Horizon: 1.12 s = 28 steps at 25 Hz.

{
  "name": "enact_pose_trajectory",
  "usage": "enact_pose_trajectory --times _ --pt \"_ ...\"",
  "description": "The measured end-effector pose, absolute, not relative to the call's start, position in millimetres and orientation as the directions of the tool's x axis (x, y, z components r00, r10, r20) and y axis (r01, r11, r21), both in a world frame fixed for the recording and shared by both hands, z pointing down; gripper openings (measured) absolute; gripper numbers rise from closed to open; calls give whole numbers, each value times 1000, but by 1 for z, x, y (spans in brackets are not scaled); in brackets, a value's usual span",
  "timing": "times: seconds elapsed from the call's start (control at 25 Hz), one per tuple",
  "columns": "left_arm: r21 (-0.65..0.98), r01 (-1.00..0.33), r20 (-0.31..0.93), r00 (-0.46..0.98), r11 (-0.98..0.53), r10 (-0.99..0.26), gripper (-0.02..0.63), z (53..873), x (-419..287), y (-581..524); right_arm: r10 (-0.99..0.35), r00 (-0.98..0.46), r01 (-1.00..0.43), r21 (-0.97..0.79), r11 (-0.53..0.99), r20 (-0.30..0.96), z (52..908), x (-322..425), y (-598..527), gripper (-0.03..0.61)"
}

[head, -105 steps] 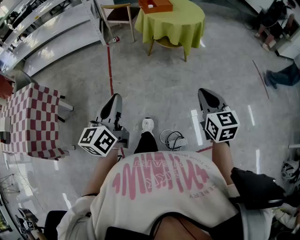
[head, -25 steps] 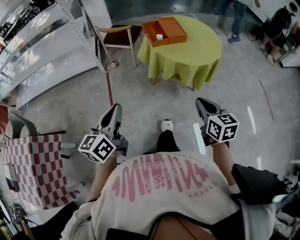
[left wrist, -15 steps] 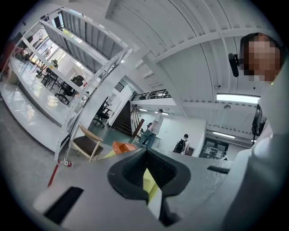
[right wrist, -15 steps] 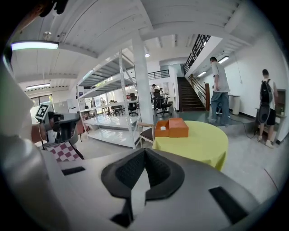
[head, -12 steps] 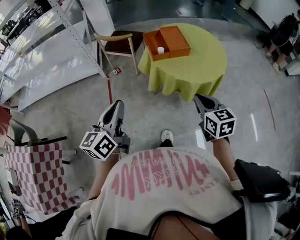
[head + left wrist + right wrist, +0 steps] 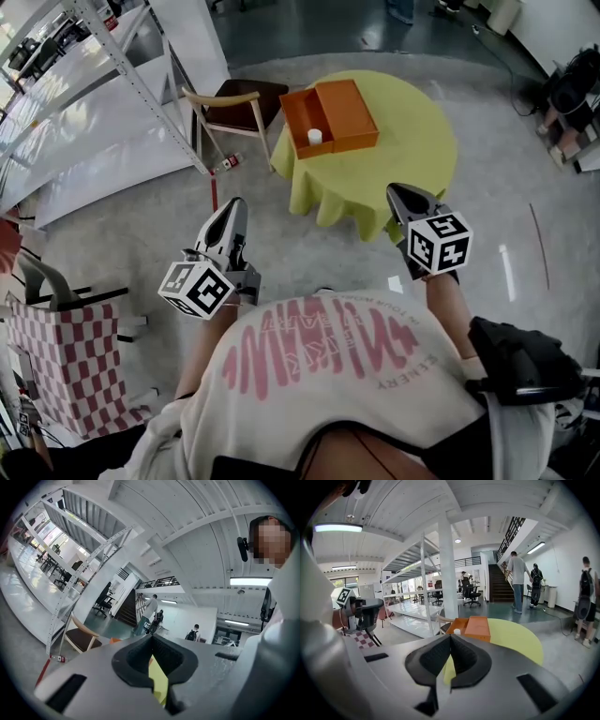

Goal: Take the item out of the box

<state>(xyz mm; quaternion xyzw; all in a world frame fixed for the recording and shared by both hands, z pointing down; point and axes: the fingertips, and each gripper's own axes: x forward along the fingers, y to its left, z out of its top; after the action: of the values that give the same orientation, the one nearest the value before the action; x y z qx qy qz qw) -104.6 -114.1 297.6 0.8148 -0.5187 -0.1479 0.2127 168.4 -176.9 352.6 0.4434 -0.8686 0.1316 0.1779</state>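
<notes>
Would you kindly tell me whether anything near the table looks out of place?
A small bottle lies on its side on the floor beside the wooden chair, as if dropped. Otherwise nothing stands out.

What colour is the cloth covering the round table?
Yellow-green; the tablecloth shows best in the head view.

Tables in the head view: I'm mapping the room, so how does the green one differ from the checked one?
The green table is round and plain; the checked table is red-and-white with straight edges. The green table stands ahead and bears an orange box; the checked table stands off to the left. Both wear hanging cloths.
</notes>
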Motion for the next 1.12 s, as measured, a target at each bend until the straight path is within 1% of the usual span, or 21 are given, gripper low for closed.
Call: enact_pose_trajectory --times 0.28,0.48,0.8,1.12 --pt "514 -794 -18 368 -324 -930 8 308 -105 -157 -697 -579 -787 -69 612 424 359 167 -231 5" --pt "508 -801 -24 355 -317 -935 6 309 -101 -180 -686 -596 -773 -68 630 417 362 166 -257 6" --pt "501 -809 -19 346 -309 -938 8 309 -96 -201 -678 -609 -764 -74 641 411 363 169 -281 6" --pt "511 -805 12 358 -302 -934 8 313 -84 -214 -661 -608 -767 -110 632 440 376 179 -290 6"
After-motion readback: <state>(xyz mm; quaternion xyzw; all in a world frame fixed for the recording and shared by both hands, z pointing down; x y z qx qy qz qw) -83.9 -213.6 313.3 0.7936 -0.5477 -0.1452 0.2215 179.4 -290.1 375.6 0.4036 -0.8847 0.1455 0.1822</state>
